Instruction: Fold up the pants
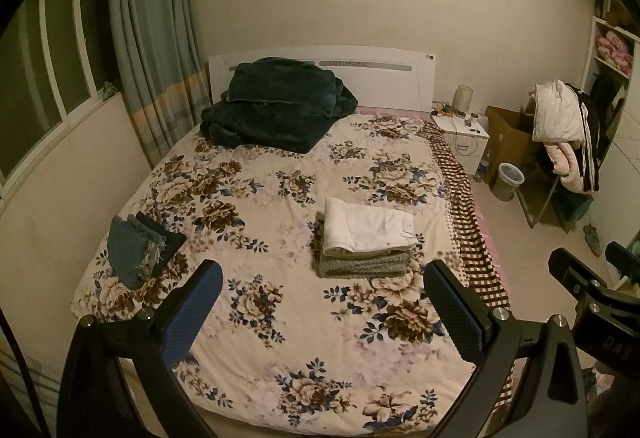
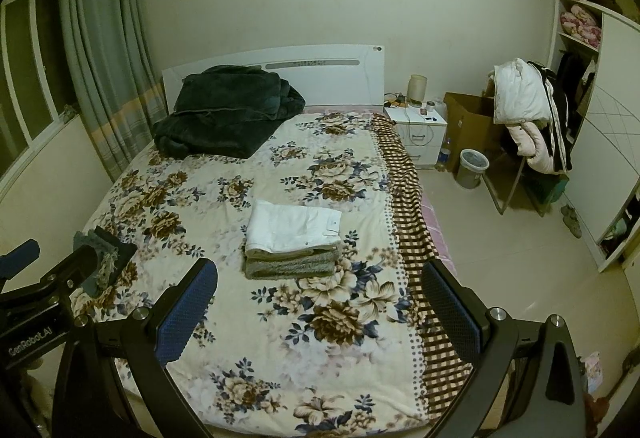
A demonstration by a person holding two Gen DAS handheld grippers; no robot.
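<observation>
Your left hand-held gripper (image 1: 322, 288) and right hand-held gripper (image 2: 320, 288) both gape wide, empty, above the bed (image 1: 280, 318); folded white pants (image 1: 366, 226) top the stack near its right edge.

A dark green blanket (image 1: 276, 104) lies heaped against the white headboard (image 1: 384, 64) of the bed before me, on a floral quilt (image 1: 280, 318). Grey-green curtains (image 1: 154, 38) hang at the left. At the right, a white nightstand (image 2: 418, 134) carries a lamp (image 2: 417, 88), beside a cardboard box (image 2: 468, 126), a waste bin (image 2: 472, 168) and a chair draped with coats (image 2: 524, 106).
</observation>
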